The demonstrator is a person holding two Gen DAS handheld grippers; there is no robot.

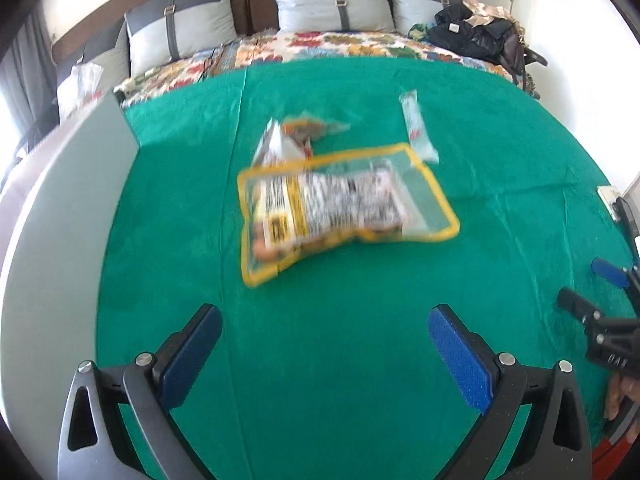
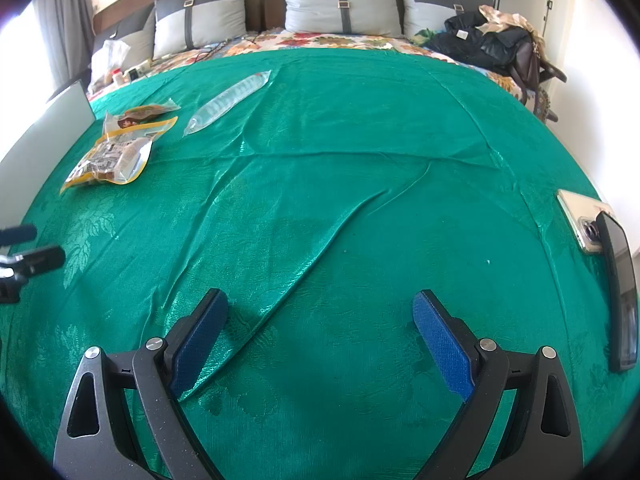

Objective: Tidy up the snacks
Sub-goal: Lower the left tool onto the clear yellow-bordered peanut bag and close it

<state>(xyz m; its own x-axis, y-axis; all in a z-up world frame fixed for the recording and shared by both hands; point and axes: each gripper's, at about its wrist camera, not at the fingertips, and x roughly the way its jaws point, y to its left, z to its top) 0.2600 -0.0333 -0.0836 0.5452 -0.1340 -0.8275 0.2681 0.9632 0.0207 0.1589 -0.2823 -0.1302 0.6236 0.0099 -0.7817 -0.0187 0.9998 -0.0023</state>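
Note:
A yellow-edged clear snack bag [image 1: 340,208] lies on the green cloth [image 1: 340,360], a short way ahead of my open left gripper [image 1: 325,316]. Behind it lies a smaller brown-and-clear snack packet [image 1: 298,134]. A long clear tube packet [image 1: 418,126] lies to its right. In the right wrist view the same yellow-edged bag [image 2: 116,156], the small packet [image 2: 138,114] and the tube packet [image 2: 228,102] sit at the far left. My right gripper [image 2: 320,304] stands open over bare green cloth [image 2: 320,200], holding nothing.
A grey board [image 1: 72,216] stands along the cloth's left edge. Two phones [image 2: 584,220] [image 2: 620,296] lie at the right edge. Pillows [image 2: 340,4] and a pile of dark clothes [image 2: 488,40] are at the bed's head. The right gripper [image 1: 592,292] shows at the left view's right edge.

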